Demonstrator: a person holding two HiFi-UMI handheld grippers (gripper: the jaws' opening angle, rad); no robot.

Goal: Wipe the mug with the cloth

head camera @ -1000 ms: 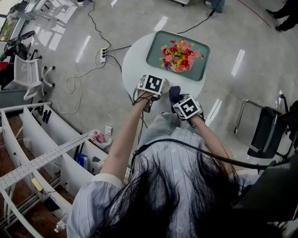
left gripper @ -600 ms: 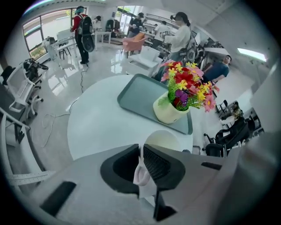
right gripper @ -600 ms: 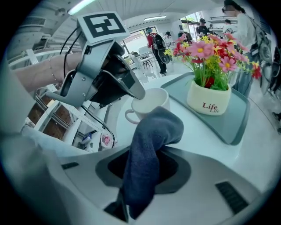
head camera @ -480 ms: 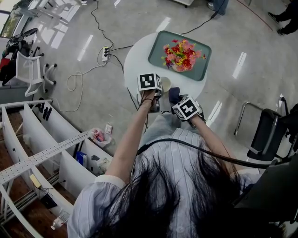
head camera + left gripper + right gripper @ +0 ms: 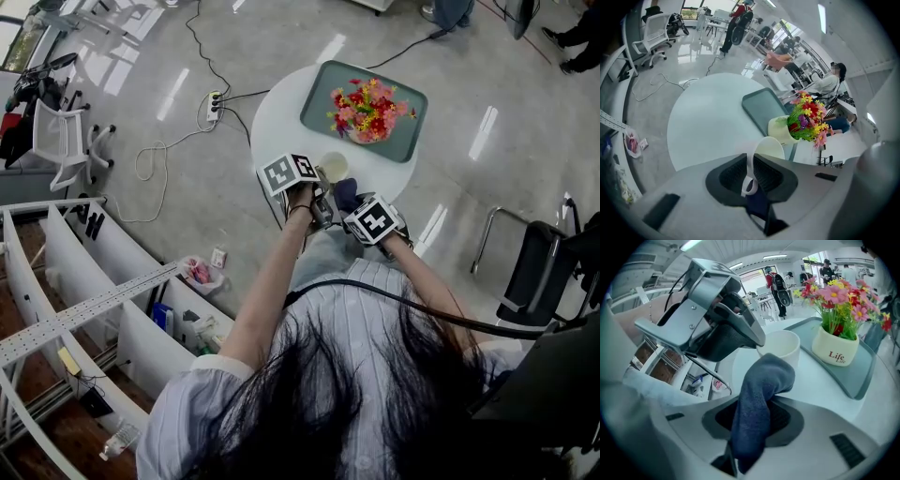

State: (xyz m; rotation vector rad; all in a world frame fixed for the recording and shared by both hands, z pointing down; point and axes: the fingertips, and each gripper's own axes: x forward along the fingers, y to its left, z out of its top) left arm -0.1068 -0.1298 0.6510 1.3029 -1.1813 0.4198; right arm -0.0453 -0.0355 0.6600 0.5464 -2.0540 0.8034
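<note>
Left side of room: a white office chair [image 5: 56,141] stands on the glossy grey floor [image 5: 187,187], with white shelving [image 5: 112,319] below it in the head view. A power strip [image 5: 213,108] and loose cables [image 5: 150,169] lie on the floor beside the table.

Surface: a round white table [image 5: 281,112], its top bare on the left half.

Left gripper [image 5: 749,169]: the jaws are drawn in narrow and clamp the handle of the white mug [image 5: 768,149]. The mug is at the near edge of the table, mouth open toward the tray. Whether its base rests on the tabletop cannot be determined.

Right gripper [image 5: 752,423]: the jaws are closed on a dark blue cloth [image 5: 761,394], which stands up from between them. The cloth's free end folds over and reaches the mug's near wall, just below the rim. The two grippers are close together, the right just beside the left.

Right half of table: a teal tray [image 5: 319,103] carries a cream pot [image 5: 834,350] of red, pink and yellow flowers [image 5: 366,108]. The pot stands near the mug but apart from it.

Right side of room: a black chair [image 5: 534,267] stands on the floor, well apart from the table. Desks and people are visible in the far background of the gripper views.
</note>
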